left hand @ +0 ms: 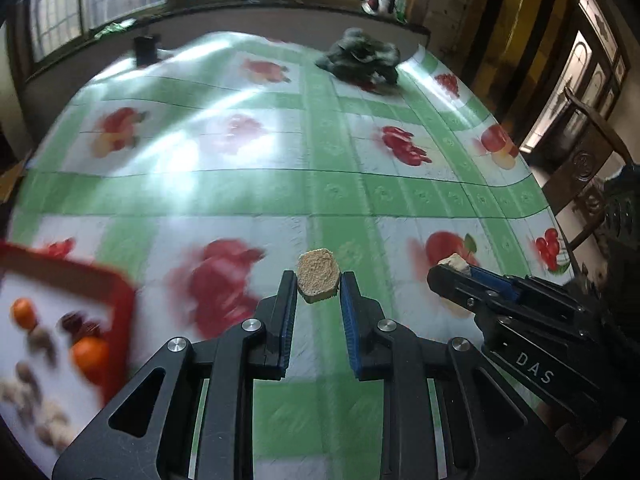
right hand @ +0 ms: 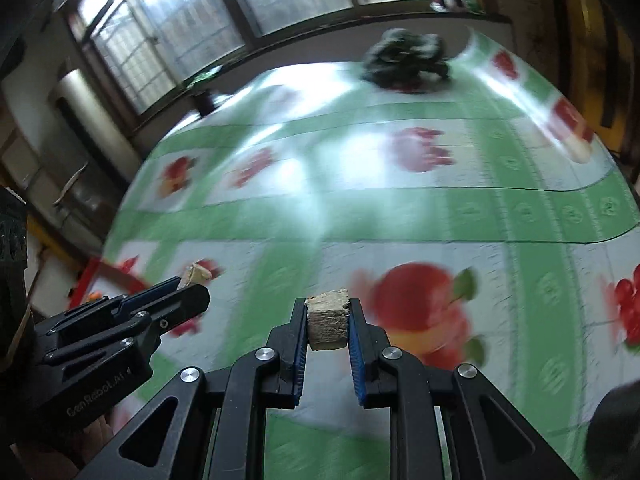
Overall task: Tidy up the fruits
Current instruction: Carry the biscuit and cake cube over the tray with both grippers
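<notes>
My left gripper (left hand: 319,280) is shut on a round tan slice (left hand: 318,274) with a greenish rim, held above the fruit-print tablecloth (left hand: 240,184). My right gripper (right hand: 328,316) is shut on a pale tan chunk (right hand: 328,322). The two grippers hang side by side: the right one (left hand: 452,266) shows at the right of the left wrist view, the left one (right hand: 192,284) at the left of the right wrist view. A red-rimmed tray (left hand: 120,304) at the lower left holds oranges (left hand: 90,354), dark red fruits (left hand: 72,322) and several pale nuts (left hand: 28,388).
A dark crumpled cloth (left hand: 360,58) lies at the far end of the table. A small dark cup (left hand: 145,49) stands at the far left near the windows. A carved wooden chair (left hand: 580,168) stands off the table's right edge. The tray's red rim (right hand: 94,276) peeks in behind the left gripper.
</notes>
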